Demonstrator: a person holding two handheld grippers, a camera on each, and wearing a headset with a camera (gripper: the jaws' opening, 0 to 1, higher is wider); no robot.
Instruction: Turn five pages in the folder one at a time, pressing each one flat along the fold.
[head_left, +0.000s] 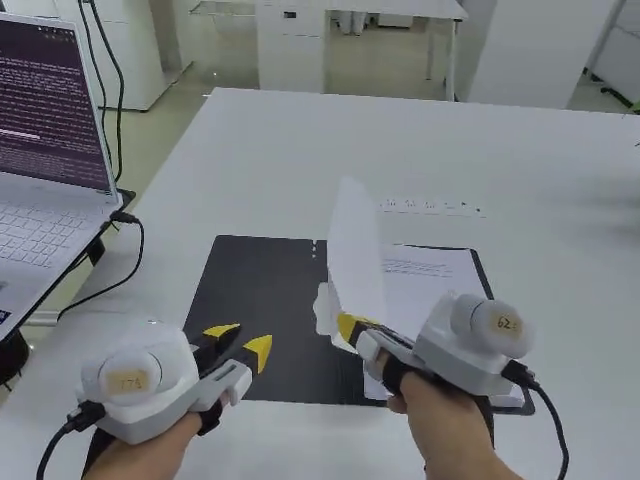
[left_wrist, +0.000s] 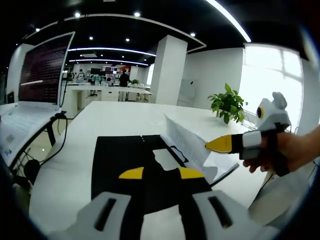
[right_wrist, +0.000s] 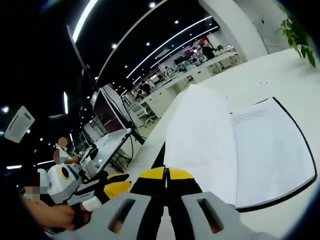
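My right claw is clenched on the near edge of one page, which stands almost upright over the middle of the open folder. The folder lies flat near the bench's near edge. Its black left cover is bare, and the remaining pages are stacked on the right half. My left claw hangs released, jaws apart, just above the near part of that left cover and holding nothing.

I judge the page is about halfway through its turn. To finish well, I would carry the pinched edge across in an arc around the fold rather than drag it sideways, so the sheet does not buckle or pull at its binding. It should come down on the black cover before I let go. The left claw should clear out of the landing area first. It can then come in and press beside the fold, running from the near end toward the far end.

There is plenty of room ahead and to the right, where the bench is bare white. The left side is tighter. A laptop sits at the bench's left edge, and its cable loops toward the folder's left edge, so I would keep my left elbow in. The folder's near edge is close to my hands, which leaves little room to pull back.
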